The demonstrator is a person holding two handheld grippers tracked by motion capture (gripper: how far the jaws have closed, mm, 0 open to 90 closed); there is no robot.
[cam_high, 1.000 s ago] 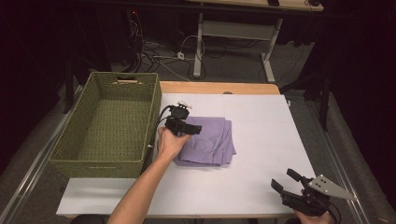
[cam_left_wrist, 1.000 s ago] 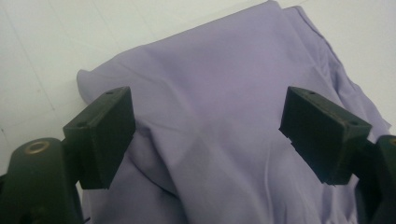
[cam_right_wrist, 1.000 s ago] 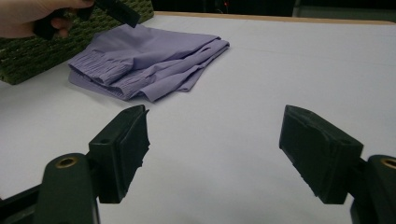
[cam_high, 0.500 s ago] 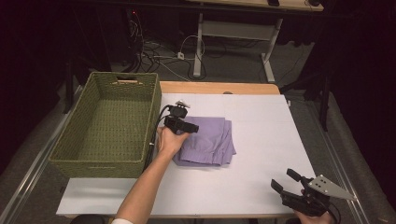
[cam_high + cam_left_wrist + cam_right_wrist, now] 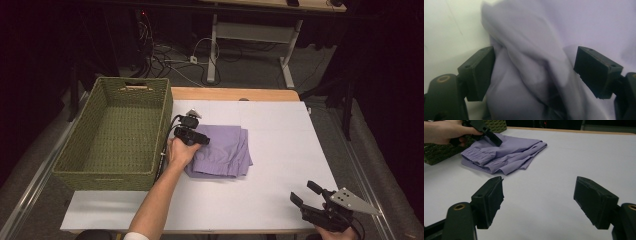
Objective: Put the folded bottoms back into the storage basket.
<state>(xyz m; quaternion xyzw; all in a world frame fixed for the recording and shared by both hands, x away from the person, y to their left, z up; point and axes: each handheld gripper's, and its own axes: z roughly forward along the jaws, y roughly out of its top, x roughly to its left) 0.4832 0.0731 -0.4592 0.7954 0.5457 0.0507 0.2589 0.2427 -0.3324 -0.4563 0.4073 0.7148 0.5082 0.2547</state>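
On the white table [image 5: 280,150], left claw [image 5: 199,140] spread astride purple cloth [image 5: 225,150]; right claw [image 5: 306,195] spread, well apart.

The left forearm reaches forward and its hand [image 5: 179,152] holds the left hand-held gripper [image 5: 534,72] pointing down, jaws wide apart. The right hand-held gripper [image 5: 306,195] sits low at the near right corner, jaws spread, aimed leftward.
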